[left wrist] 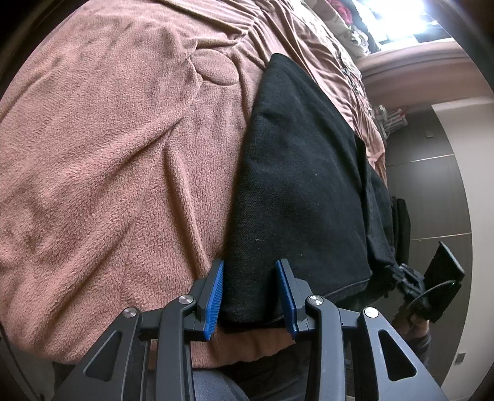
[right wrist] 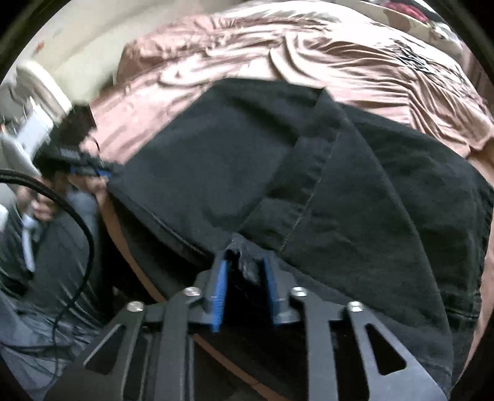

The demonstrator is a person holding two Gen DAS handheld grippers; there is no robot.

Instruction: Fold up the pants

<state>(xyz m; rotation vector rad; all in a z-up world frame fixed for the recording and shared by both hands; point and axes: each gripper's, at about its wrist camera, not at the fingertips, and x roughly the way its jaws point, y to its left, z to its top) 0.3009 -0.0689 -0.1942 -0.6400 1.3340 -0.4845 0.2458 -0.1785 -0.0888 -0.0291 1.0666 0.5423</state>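
Observation:
Black pants lie folded on a brown fleece blanket near the bed's front edge. My left gripper has its blue pads on either side of the near corner of the fold, with the thick cloth filling the gap. In the right wrist view the pants show a hemmed layer lying over another layer. There my right gripper pinches a small bunch of black cloth at the near edge. The left gripper also shows at the pants' left corner, and the right gripper at their right edge.
A creased pink satin cover spreads behind the pants, with patterned pillows at the far end. The person's grey clothing and a black cable are at the left. Grey floor lies beyond the bed's edge.

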